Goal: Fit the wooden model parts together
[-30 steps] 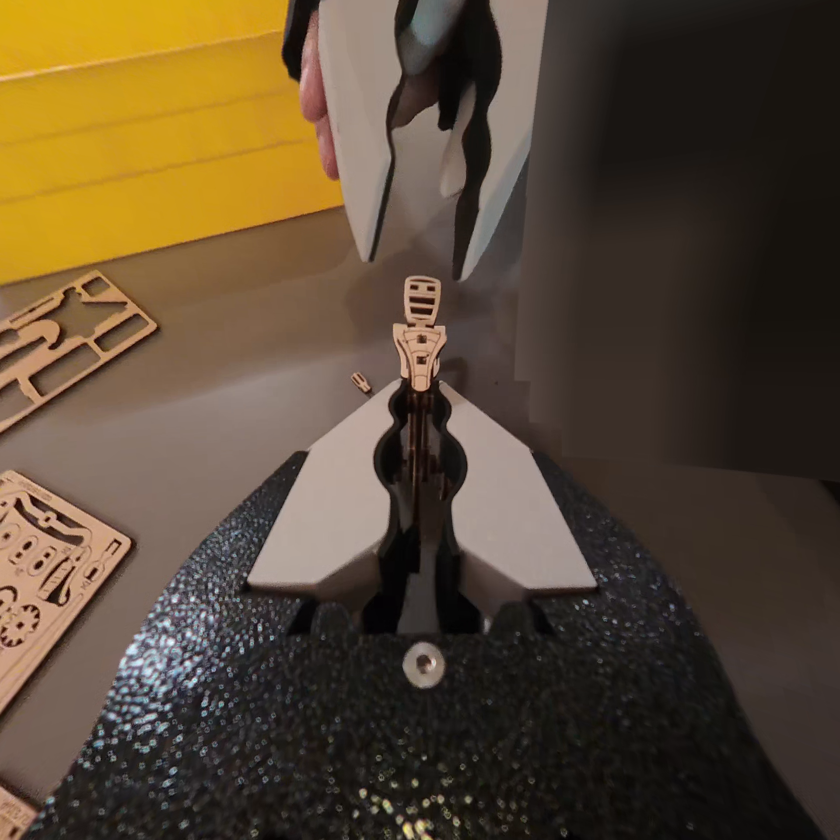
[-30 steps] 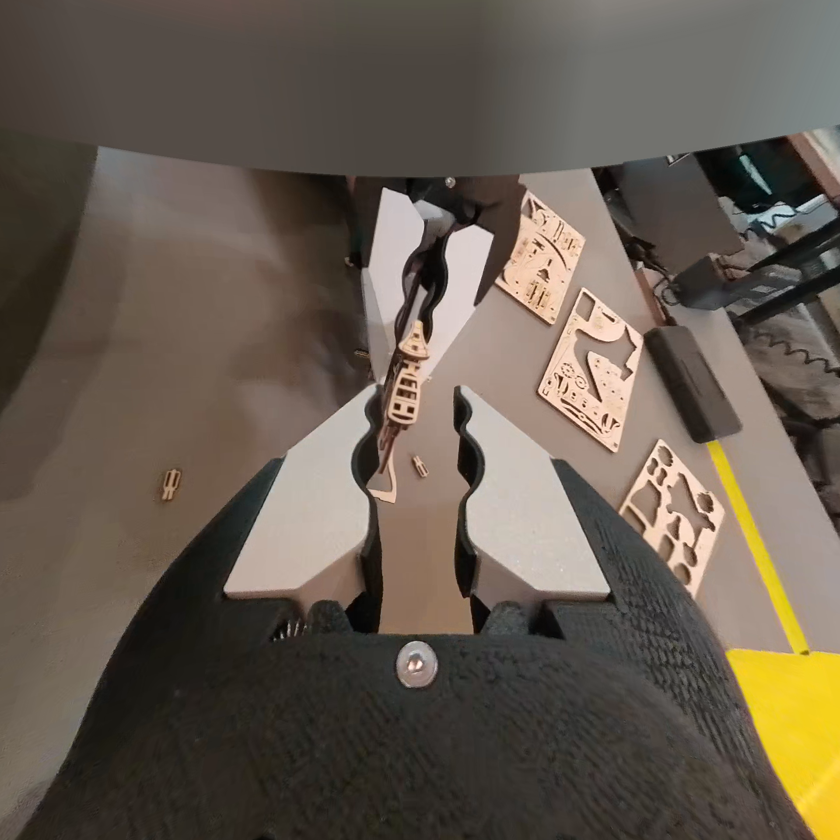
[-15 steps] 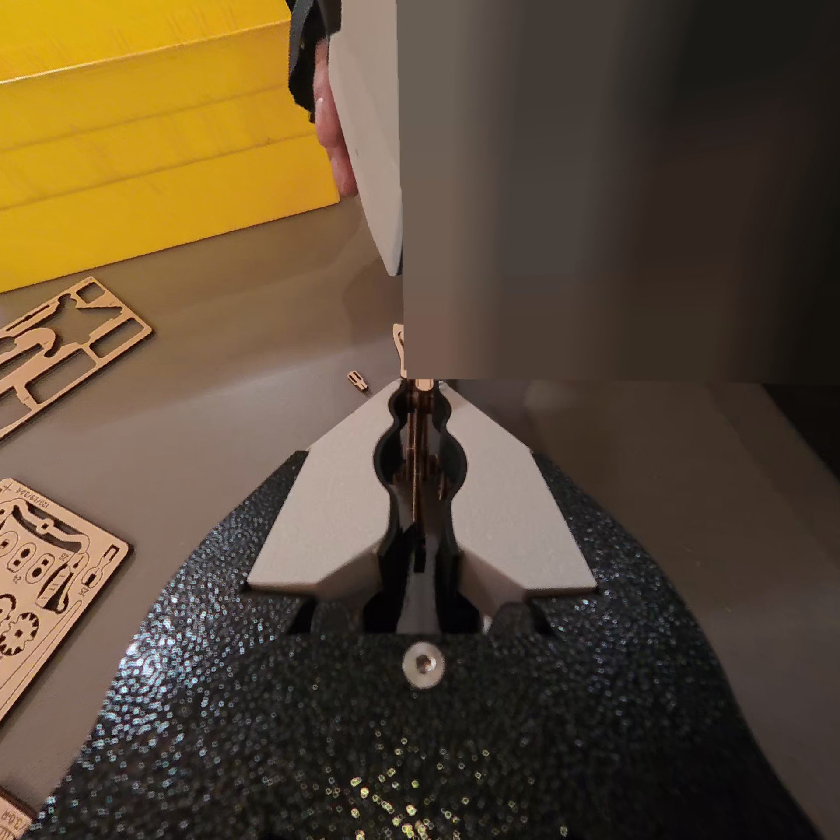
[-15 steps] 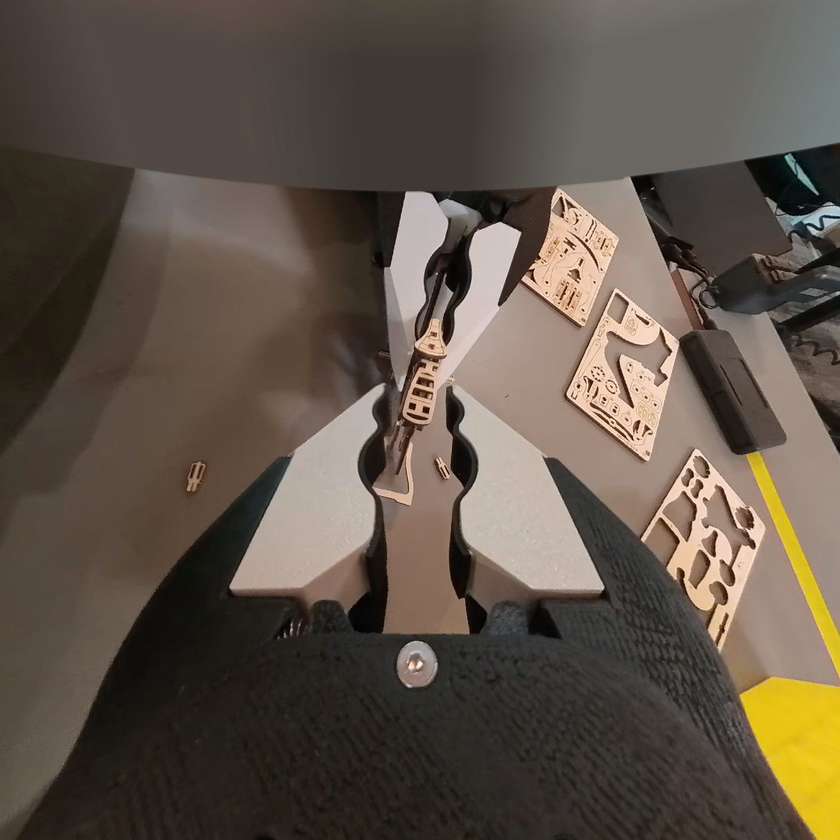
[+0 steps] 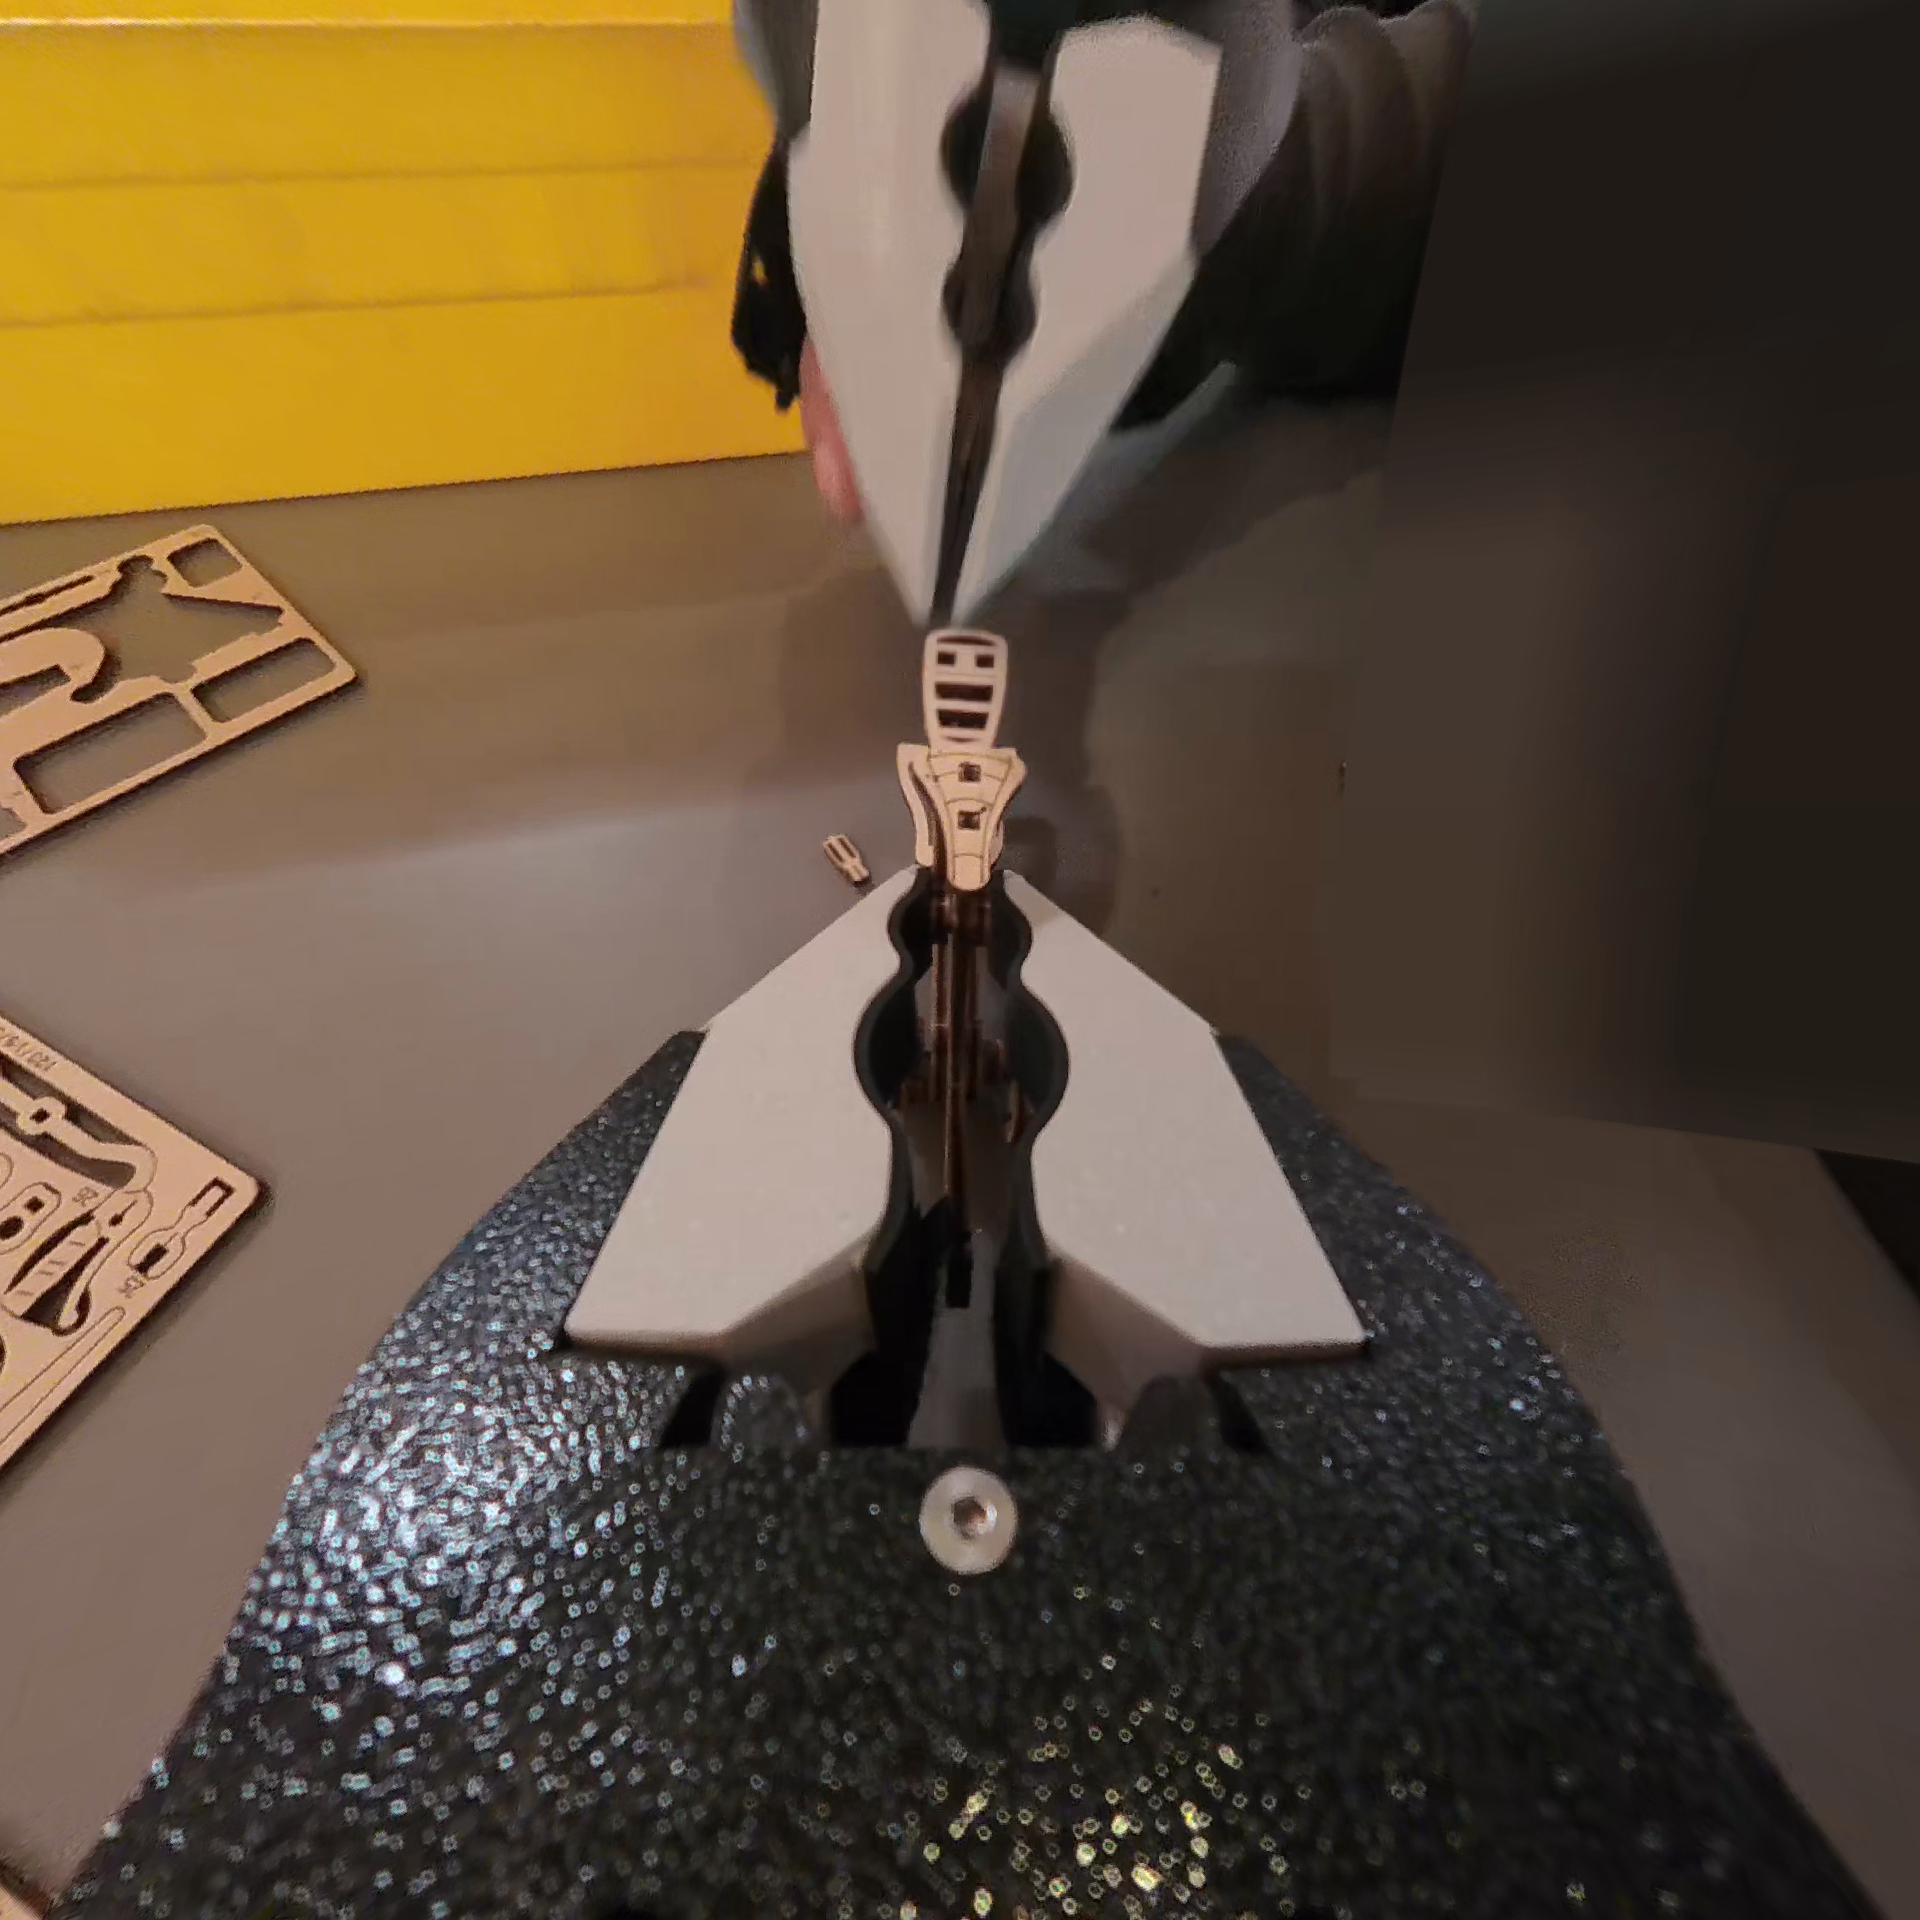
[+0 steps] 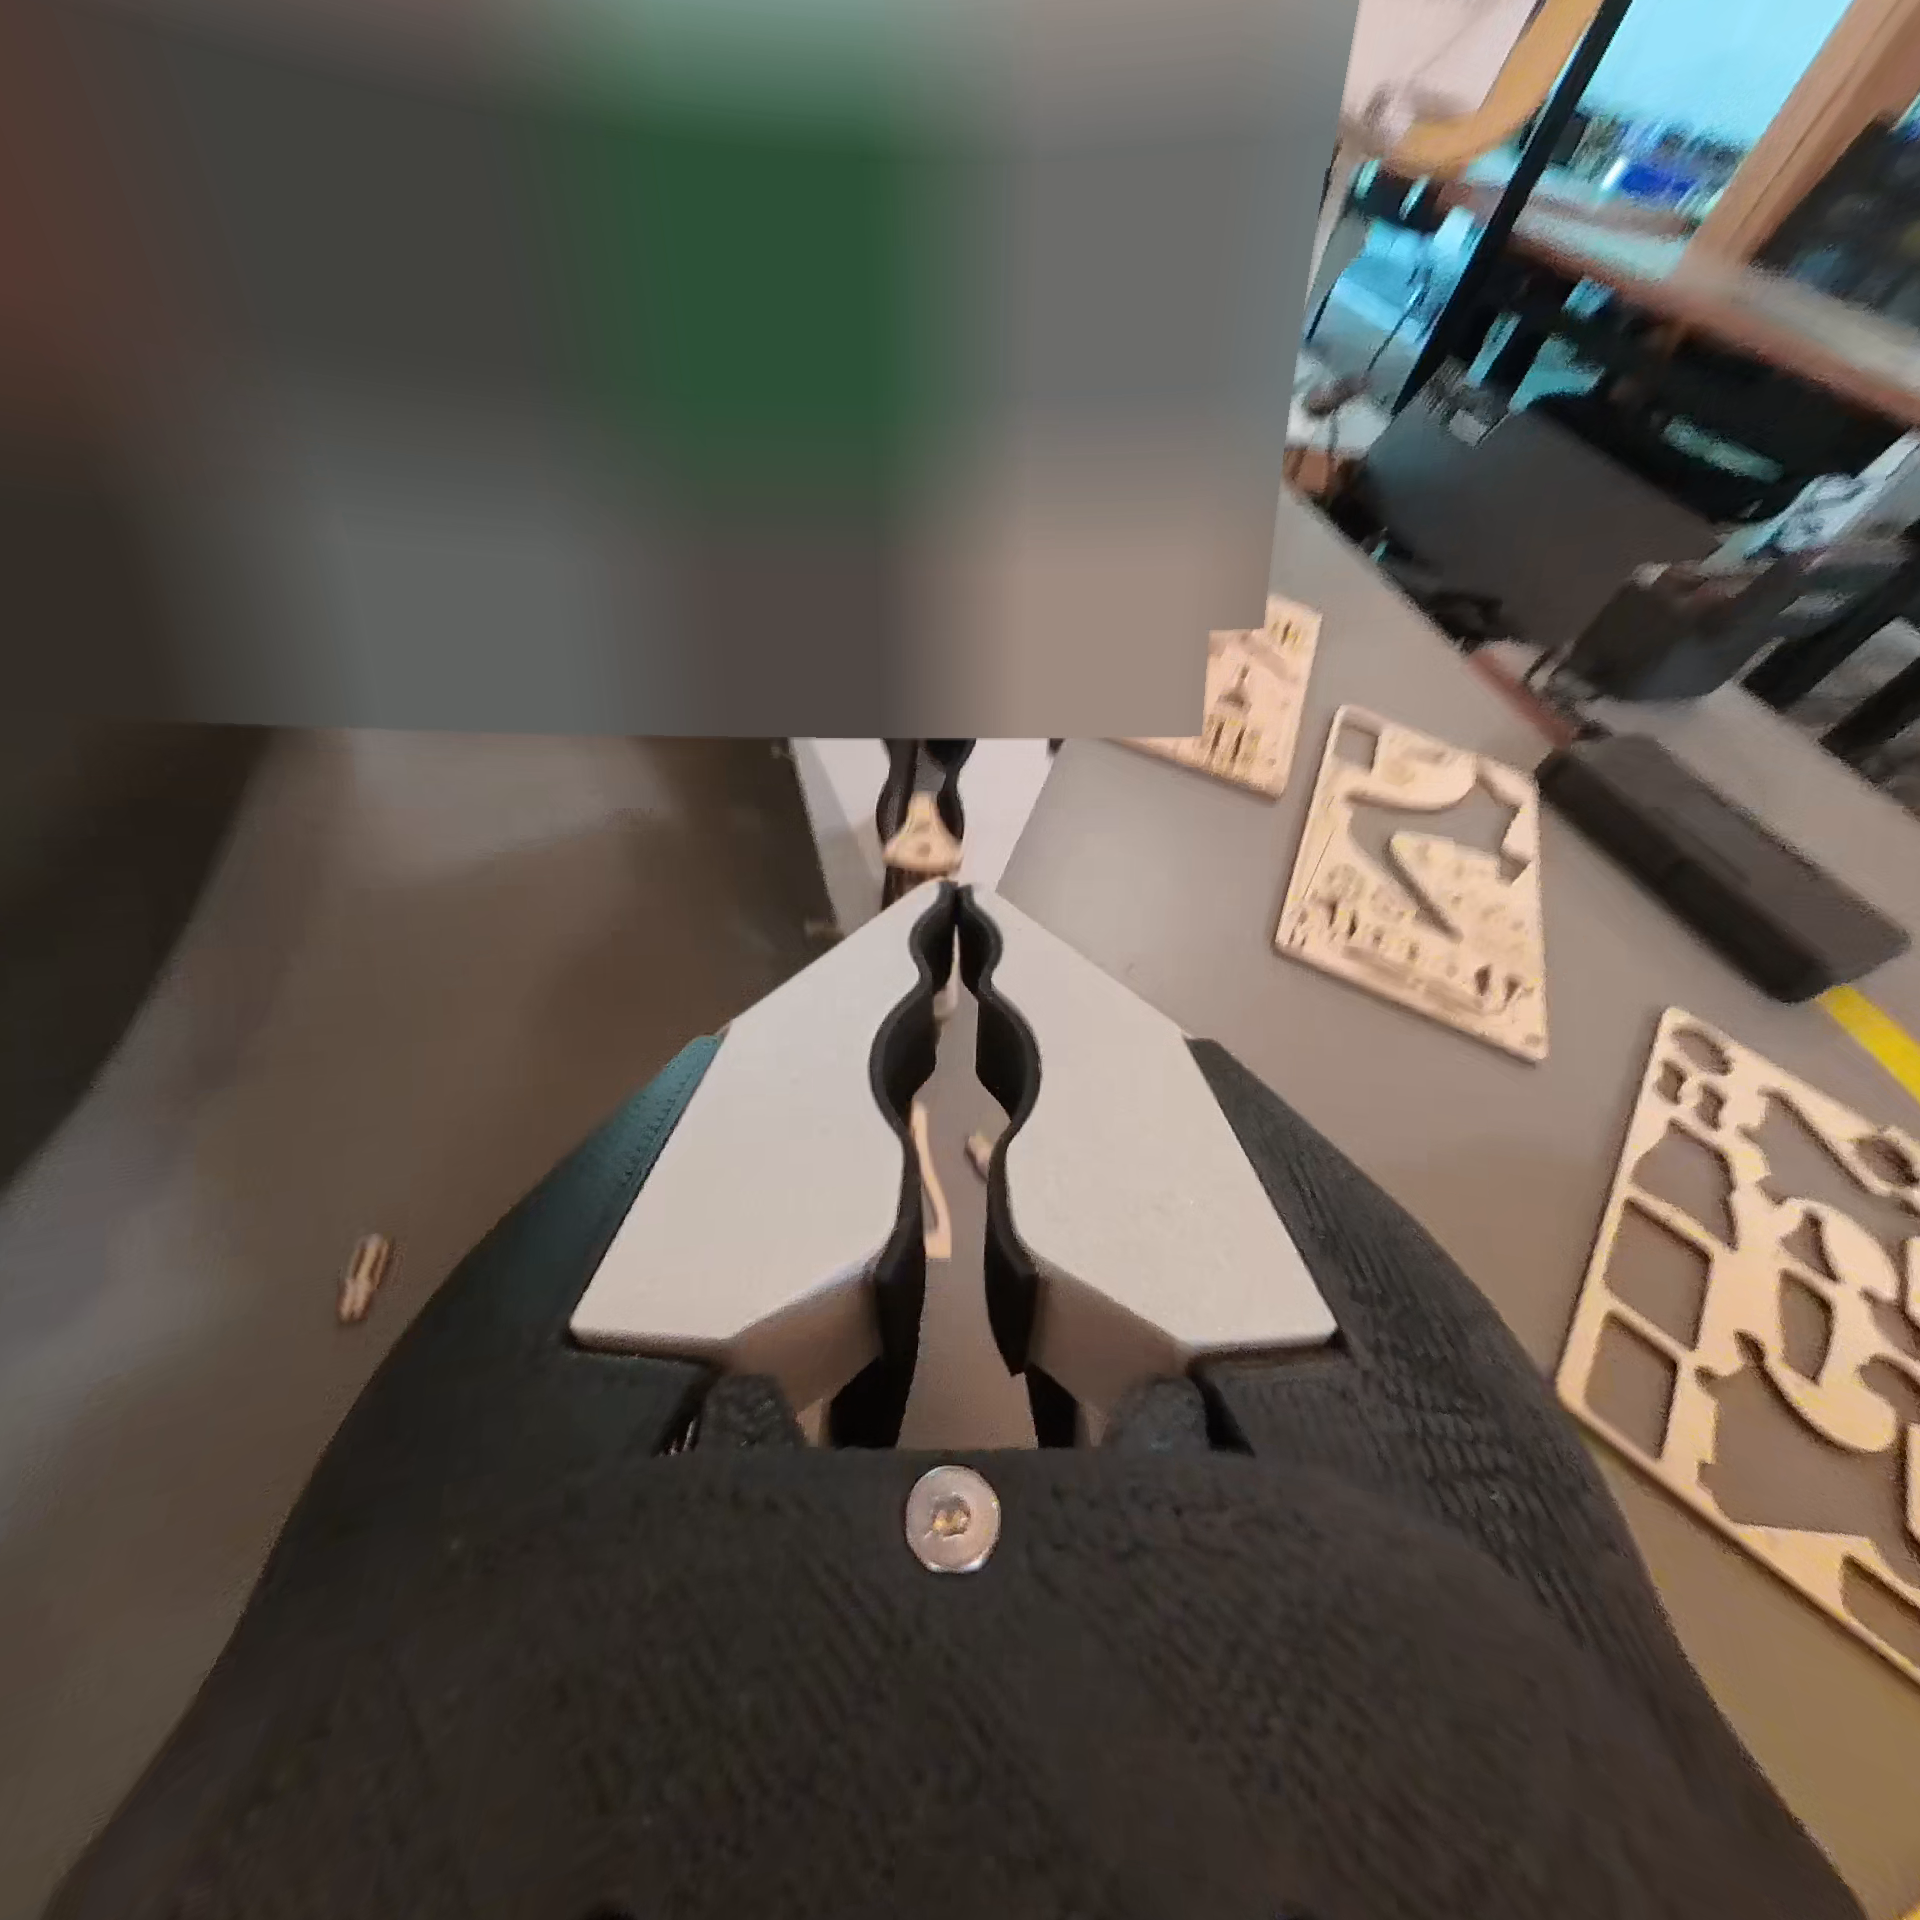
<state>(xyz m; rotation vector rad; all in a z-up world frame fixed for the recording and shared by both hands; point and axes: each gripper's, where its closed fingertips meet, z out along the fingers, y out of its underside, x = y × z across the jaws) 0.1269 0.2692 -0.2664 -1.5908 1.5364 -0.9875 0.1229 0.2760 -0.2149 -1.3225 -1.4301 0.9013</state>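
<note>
**Grippers meet over a small wooden model**

Left gripper is clamped on the wooden model, which stands upright beyond its fingertips above the grey table. Right gripper has its fingers pressed together with nothing seen between them, its tip just above the model's top. Punched wooden sheets lie to the side, and a tiny loose peg rests near the model.

Beyond your grey worktop you had a yellow box at the back, and a flat black block lay near a yellow floor line.
</note>
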